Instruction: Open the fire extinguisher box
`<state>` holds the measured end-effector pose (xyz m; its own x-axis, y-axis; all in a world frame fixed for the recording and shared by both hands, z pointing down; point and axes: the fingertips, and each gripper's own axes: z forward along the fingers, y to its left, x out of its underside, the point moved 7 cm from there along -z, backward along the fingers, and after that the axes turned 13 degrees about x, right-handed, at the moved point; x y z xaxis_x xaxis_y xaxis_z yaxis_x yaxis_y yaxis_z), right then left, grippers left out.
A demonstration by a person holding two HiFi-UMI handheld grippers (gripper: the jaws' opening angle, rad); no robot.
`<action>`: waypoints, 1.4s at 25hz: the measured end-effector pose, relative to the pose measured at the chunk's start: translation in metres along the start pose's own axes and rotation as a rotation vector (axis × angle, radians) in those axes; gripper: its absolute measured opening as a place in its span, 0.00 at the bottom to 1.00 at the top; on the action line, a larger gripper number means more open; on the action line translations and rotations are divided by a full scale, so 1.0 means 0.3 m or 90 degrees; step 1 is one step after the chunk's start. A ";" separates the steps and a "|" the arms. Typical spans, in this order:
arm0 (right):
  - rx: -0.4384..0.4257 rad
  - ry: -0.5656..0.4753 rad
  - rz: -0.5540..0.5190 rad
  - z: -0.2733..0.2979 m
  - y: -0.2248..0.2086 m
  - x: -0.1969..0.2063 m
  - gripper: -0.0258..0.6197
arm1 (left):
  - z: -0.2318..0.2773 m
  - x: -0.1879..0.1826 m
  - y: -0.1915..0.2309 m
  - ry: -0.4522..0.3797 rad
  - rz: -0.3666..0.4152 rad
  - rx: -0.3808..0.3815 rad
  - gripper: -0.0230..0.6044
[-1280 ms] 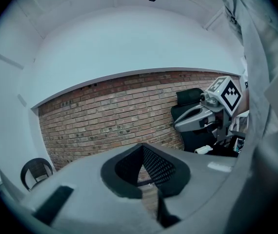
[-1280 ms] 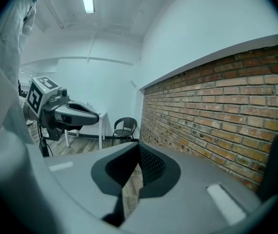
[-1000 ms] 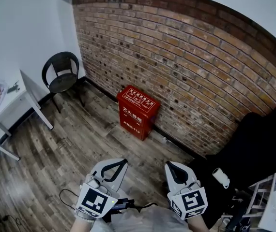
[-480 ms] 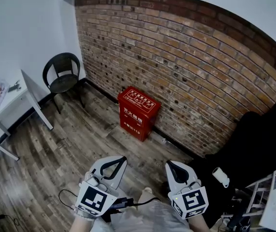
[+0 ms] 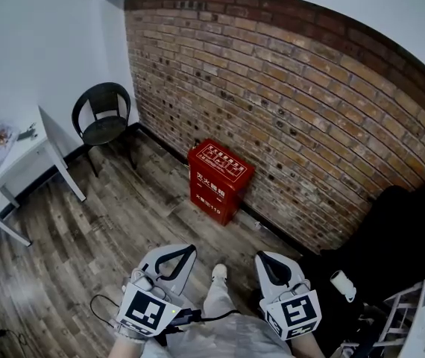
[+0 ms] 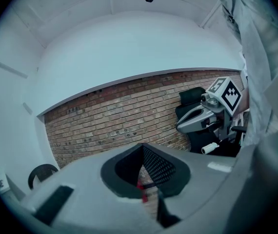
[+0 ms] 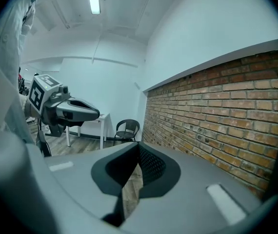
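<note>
The red fire extinguisher box (image 5: 220, 181) stands shut on the wooden floor against the brick wall (image 5: 294, 118), with white lettering on its lid and front. Both grippers are held low near my body, well short of the box. My left gripper (image 5: 185, 251) is shut with nothing in it. My right gripper (image 5: 262, 259) is shut and empty too. In the left gripper view, a sliver of the red box (image 6: 140, 186) shows below the closed jaw tips of the left gripper (image 6: 142, 149), and the right gripper (image 6: 197, 118) hangs beside. The right gripper view looks along its closed jaws at floor and wall.
A black chair (image 5: 102, 114) stands in the corner at left. Nearer on the left is a white table (image 5: 19, 155). A black seat or bag (image 5: 395, 237) fills the right side beside a metal rack. A person's shoe (image 5: 218, 273) is on the floor between the grippers.
The view has shifted towards the box, which now sits lower and a little to the right. A leg and shoe have stepped forward between the grippers. Both grippers stay shut.
</note>
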<state>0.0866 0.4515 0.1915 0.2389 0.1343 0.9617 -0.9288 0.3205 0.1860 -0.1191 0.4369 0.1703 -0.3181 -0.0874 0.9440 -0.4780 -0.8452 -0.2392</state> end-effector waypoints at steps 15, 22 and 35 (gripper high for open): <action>-0.044 0.013 0.008 0.388 -0.178 0.000 0.05 | 0.258 0.067 0.274 0.055 -0.005 -0.014 0.02; -0.070 0.024 0.011 0.649 -0.288 0.006 0.05 | 0.432 0.072 0.432 0.055 -0.015 -0.012 0.02; -0.098 0.056 0.016 1.005 -0.456 -0.002 0.05 | 0.675 0.097 0.732 0.072 -0.034 -0.017 0.02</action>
<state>0.1280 0.1250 0.2261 0.2465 0.2238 0.9429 -0.8819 0.4553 0.1224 -0.0675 0.1420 0.1913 -0.3809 0.0187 0.9244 -0.5182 -0.8323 -0.1967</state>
